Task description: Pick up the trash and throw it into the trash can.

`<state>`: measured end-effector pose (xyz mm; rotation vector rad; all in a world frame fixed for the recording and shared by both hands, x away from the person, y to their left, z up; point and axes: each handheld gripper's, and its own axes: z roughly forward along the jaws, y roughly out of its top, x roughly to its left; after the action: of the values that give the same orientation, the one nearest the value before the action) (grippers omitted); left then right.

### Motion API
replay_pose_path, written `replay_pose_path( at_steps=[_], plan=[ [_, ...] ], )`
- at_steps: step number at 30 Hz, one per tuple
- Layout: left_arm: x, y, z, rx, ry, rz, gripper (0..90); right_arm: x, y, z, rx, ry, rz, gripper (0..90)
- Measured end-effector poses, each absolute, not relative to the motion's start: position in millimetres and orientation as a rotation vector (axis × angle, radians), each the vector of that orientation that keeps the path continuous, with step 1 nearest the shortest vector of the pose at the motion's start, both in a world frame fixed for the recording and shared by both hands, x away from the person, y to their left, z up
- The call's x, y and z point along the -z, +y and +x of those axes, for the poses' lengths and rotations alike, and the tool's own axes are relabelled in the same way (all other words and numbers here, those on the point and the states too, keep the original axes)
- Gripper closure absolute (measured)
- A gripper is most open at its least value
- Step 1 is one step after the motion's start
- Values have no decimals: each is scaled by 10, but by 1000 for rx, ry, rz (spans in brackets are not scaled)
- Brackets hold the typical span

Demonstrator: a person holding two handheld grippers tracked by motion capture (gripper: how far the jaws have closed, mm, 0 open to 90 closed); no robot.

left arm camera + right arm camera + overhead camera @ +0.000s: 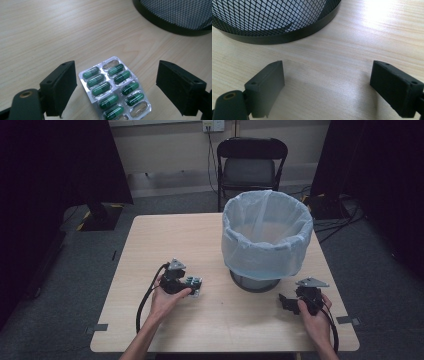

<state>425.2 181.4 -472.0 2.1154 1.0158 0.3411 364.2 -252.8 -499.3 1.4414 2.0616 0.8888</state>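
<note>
A silver blister pack [113, 90] of green capsules lies flat on the wooden table [165, 240], a few of its pockets empty. My left gripper [116, 87] is open, its jaws standing on either side of the pack without touching it. From above, the left gripper [192, 285] is at the table's front left with the blister pack [194, 283] at its tip. My right gripper [328, 88] is open over bare wood at the front right, nothing between its jaws. In the high view the right gripper [286, 302] points left, just in front of the bin.
A black mesh waste bin [265, 237] lined with a pale blue bag stands at the table's middle right; its base [287, 35] is close ahead of the right gripper and its base [172, 25] shows beyond the left one. A black folding chair [250, 167] stands behind the table.
</note>
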Motion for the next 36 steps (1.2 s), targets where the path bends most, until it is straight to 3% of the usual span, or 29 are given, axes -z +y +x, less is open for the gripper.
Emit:
replay_pose_path(
  at_steps=[4,8,13,17,19,20,36],
  plan=[
    [4798,1778,4270,-299,1028,2128,165,4993,-2528,3642,-889,2062,1442,113],
    [4897,1784,4260,-356,1099,2095,162,4993,-2528,3642,-889,2062,1442,113],
    [4925,1662,4233,-419,1069,2171,175,4993,-2528,3642,-889,2062,1441,113],
    [4925,1659,4229,-424,1055,2169,235,4993,-2528,3643,-889,2062,1441,113],
    [4918,1689,4236,-419,1031,2162,334,4993,-2528,3642,-889,2062,1441,113],
    [4913,1699,4241,-420,1021,2175,340,4993,-2528,3642,-889,2061,1442,113],
    [4859,1775,4255,-372,1003,2122,341,4993,-2528,3643,-889,2062,1441,113]
  ],
)
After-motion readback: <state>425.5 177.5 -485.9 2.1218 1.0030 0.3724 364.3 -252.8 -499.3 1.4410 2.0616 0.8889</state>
